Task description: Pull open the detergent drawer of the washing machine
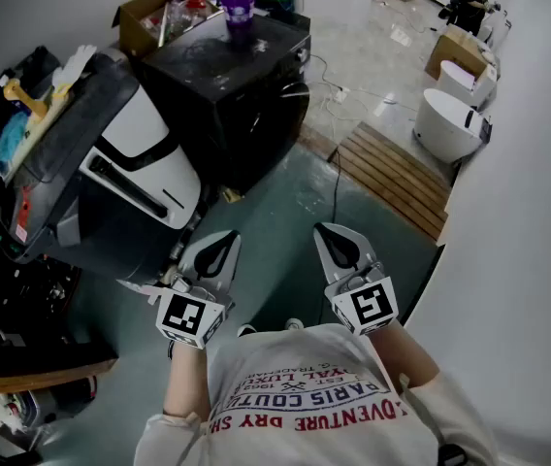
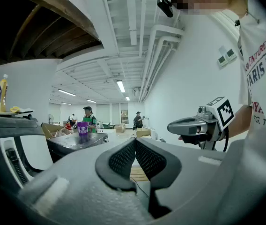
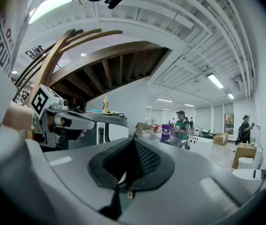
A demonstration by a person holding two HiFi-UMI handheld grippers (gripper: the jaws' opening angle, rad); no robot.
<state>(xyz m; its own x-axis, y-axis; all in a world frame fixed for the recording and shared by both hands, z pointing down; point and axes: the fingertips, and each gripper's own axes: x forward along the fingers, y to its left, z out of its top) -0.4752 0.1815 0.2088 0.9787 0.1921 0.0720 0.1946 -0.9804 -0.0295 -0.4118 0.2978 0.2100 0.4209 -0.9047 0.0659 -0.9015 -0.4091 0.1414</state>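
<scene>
The washing machine (image 1: pixel 135 153) stands at the left, white-fronted with a dark top. A long dark slot (image 1: pixel 120 176) runs across its upper white panel; whether that is the detergent drawer I cannot tell. My left gripper (image 1: pixel 225 243) hovers just right of the machine's lower front, apart from it, jaws shut with nothing between them. My right gripper (image 1: pixel 334 241) is level beside it, also shut and empty. In the left gripper view the pads (image 2: pixel 123 157) meet and the machine's white front (image 2: pixel 23 153) lies far left. The right gripper view shows closed pads (image 3: pixel 144 157).
A black appliance (image 1: pixel 232 85) with a purple cup (image 1: pixel 238 8) on top stands behind the washer. Clutter and a yellow bottle (image 3: pixel 105 104) sit on the washer's lid. A wooden pallet (image 1: pixel 392 178) and a cable lie on the floor ahead. White units and people are far off.
</scene>
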